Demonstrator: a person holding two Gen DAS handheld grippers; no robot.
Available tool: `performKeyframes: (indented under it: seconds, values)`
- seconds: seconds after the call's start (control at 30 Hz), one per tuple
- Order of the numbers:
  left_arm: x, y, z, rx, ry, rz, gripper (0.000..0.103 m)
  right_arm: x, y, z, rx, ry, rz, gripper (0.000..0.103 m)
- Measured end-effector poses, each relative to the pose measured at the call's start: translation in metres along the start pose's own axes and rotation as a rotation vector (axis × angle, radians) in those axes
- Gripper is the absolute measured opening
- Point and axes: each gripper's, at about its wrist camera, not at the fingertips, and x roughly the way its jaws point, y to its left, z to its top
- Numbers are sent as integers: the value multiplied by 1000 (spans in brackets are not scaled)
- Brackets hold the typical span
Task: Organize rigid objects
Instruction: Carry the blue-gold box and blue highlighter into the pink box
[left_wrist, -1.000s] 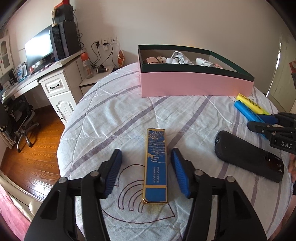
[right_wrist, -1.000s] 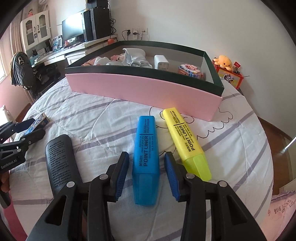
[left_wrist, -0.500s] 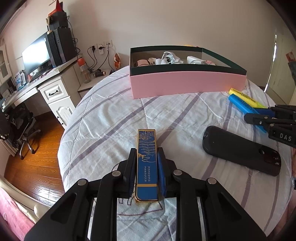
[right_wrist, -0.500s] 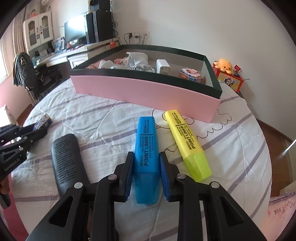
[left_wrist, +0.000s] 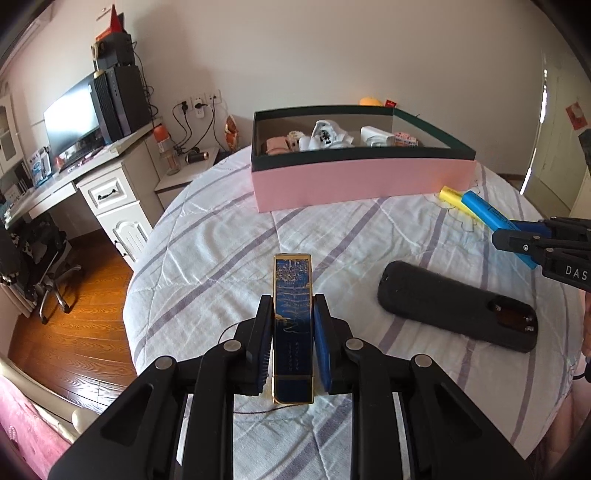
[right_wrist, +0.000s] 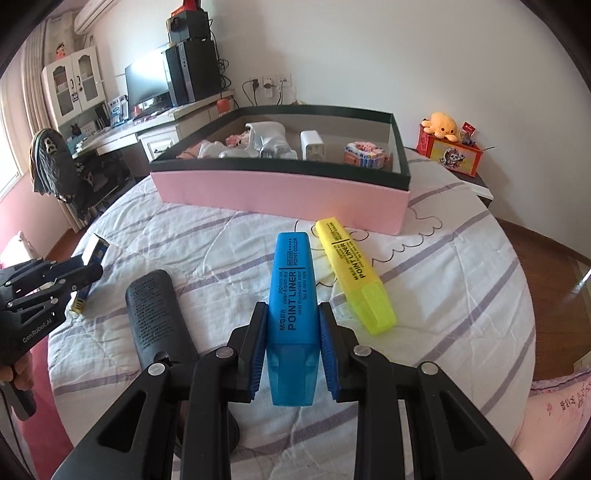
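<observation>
Clamping a blue-and-gold slim box (left_wrist: 292, 325) in the left gripper (left_wrist: 292, 334), black remote (left_wrist: 458, 304) lying between on the quilted table (left_wrist: 221, 236), right gripper (right_wrist: 291, 332) squeezing the blue highlighter (right_wrist: 291, 295) (yellow highlighter (right_wrist: 352, 273) just beside), pink box (right_wrist: 280, 197) sitting behind.

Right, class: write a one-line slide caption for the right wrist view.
Right hand-held gripper clamps the blue highlighter beside the yellow highlighter, before the pink box.

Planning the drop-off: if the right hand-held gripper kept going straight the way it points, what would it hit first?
Probably the pink box's near wall; the right hand-held gripper, shut on the blue highlighter, points toward it over bare quilt.
</observation>
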Motion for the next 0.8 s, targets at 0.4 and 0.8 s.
performKeyframes:
  seconds: [0.4, 0.8]
  values:
    - [-22, -16, 12, 67, -42, -28, 20, -13, 0, 8, -1, -38, 25, 27]
    - [-29, -39, 61, 139, -111, -57, 20, -30, -5, 37, -53, -84, 20, 27]
